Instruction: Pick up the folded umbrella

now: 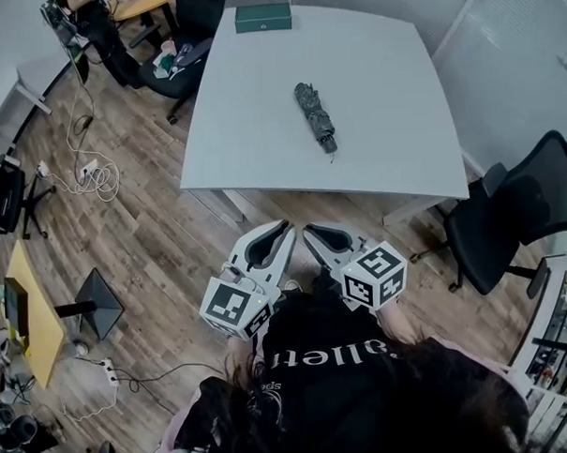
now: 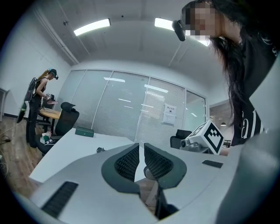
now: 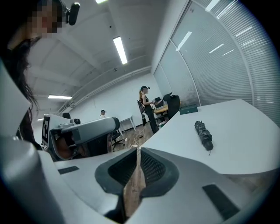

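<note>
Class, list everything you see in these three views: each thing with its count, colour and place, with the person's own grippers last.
table: one, white, centre of the head view
umbrella: one, dark grey, folded, lying on the table
box: one, green, at the table's far edge
chairs: at least two, black, one right of the table, one beyond its far left corner
desk: one, yellow top, lower left
cables: several, white, on the floor left of the table
floor: brown wood, all around
bystander: one, dark clothes, standing beyond the table
left gripper: one, white, shut, empty, short of the table's near edge
right gripper: one, white, shut, empty, beside the left one
</note>
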Motion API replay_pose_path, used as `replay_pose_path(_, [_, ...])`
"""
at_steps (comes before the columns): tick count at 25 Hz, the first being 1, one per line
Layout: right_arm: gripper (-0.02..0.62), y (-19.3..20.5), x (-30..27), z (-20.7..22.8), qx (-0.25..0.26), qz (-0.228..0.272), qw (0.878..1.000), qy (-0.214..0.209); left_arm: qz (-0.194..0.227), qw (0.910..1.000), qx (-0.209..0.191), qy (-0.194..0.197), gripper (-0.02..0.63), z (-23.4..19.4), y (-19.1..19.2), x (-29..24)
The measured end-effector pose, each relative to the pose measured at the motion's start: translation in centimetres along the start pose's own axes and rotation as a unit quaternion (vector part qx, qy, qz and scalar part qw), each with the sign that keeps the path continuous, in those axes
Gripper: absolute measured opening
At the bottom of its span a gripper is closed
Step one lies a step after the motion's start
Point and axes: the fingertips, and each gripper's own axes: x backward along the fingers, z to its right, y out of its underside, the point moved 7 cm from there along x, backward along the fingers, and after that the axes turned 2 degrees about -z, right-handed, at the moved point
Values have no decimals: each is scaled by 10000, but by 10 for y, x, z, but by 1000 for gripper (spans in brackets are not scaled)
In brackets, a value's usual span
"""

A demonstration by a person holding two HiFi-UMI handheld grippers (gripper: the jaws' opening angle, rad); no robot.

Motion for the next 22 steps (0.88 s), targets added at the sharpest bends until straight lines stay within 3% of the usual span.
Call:
replay_pose_path(8, [38, -16, -28, 32, -130, -67, 9999, -12, -84, 9998, 106, -128, 54, -32, -4, -24])
replay_pose_path(22, [38, -80, -94, 159, -149, -223, 9996, -33, -80, 9984, 28, -561, 52, -98, -38, -121])
